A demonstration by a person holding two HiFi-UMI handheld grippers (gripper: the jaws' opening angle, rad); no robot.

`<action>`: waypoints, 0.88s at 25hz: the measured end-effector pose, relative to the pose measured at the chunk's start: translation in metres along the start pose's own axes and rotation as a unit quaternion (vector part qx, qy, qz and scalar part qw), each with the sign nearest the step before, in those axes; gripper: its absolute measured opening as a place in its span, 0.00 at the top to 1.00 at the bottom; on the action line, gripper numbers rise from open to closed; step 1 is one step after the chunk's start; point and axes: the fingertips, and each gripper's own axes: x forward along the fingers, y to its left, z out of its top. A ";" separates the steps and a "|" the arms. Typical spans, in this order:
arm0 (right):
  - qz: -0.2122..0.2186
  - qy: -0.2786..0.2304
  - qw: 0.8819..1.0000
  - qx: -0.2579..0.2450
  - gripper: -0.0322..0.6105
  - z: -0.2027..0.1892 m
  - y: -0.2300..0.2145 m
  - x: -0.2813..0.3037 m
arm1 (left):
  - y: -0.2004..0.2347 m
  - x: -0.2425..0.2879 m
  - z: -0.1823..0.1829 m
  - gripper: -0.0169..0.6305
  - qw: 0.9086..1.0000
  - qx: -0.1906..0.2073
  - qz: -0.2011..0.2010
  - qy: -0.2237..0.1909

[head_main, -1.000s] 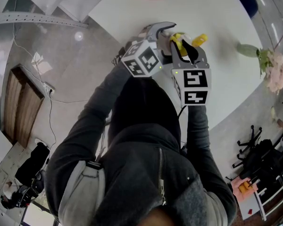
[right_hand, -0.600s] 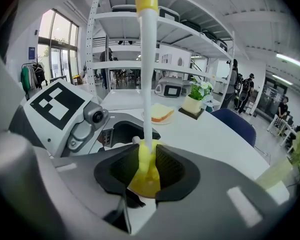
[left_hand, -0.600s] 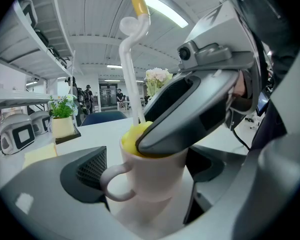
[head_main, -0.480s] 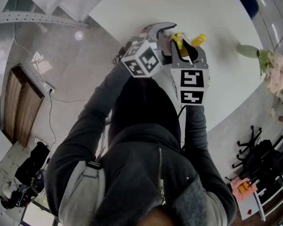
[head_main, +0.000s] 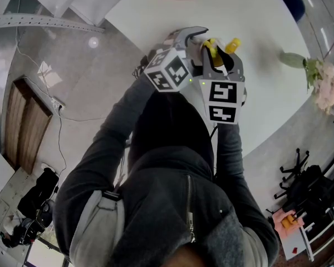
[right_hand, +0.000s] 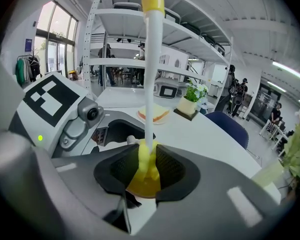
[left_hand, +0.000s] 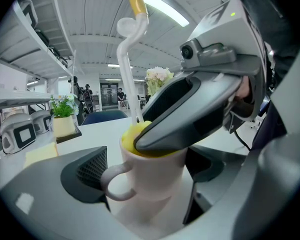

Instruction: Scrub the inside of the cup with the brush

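1. My left gripper has its dark fingers closed against either side of a white mug, which is upright with its handle pointing left.
2. My right gripper reaches in from the right, one dark finger lying across the mug's rim.
3. A brush stands in the mug: its yellow sponge head fills the mouth, and its curved white handle rises to a yellow tip.
4. Behind, on the white counter, a potted plant sits far left on a dark tray, with pale flowers farther back.
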 end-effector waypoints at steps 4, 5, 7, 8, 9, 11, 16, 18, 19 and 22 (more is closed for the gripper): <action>-0.010 0.007 1.000 0.000 0.79 -0.003 -0.004 0.000 | 0.000 0.001 0.000 0.21 1.000 0.000 -0.001 0.002; -0.012 0.010 1.000 0.001 0.79 -0.004 -0.005 0.000 | 0.000 0.001 -0.001 0.21 1.000 0.000 -0.001 0.002; -0.015 0.015 1.000 0.002 0.79 -0.006 -0.006 0.000 | 0.000 0.001 -0.001 0.21 1.000 0.001 -0.001 0.003; -0.016 0.018 1.000 0.002 0.79 -0.006 -0.007 0.000 | 0.000 0.001 -0.001 0.21 1.000 0.001 -0.001 0.003; -0.016 0.020 1.000 0.001 0.79 -0.007 -0.007 -0.001 | 0.000 0.001 -0.001 0.21 1.000 0.001 0.000 0.003; -0.017 0.025 1.000 0.000 0.79 -0.009 -0.008 -0.001 | -0.001 0.001 -0.001 0.21 1.000 0.000 0.000 0.004; -0.018 0.039 0.999 -0.002 0.79 -0.012 -0.010 -0.005 | -0.001 0.001 -0.001 0.21 1.000 0.000 0.001 0.005; -0.018 0.047 0.999 -0.006 0.79 -0.013 -0.010 -0.006 | -0.001 0.001 -0.001 0.21 1.000 0.000 0.001 0.004; -0.018 0.052 0.998 -0.010 0.79 -0.013 -0.010 -0.006 | -0.001 0.002 -0.001 0.21 1.000 0.001 0.001 0.004; -0.016 0.065 0.998 -0.020 0.79 -0.016 -0.010 -0.008 | -0.003 0.004 0.000 0.21 1.000 0.001 0.000 0.002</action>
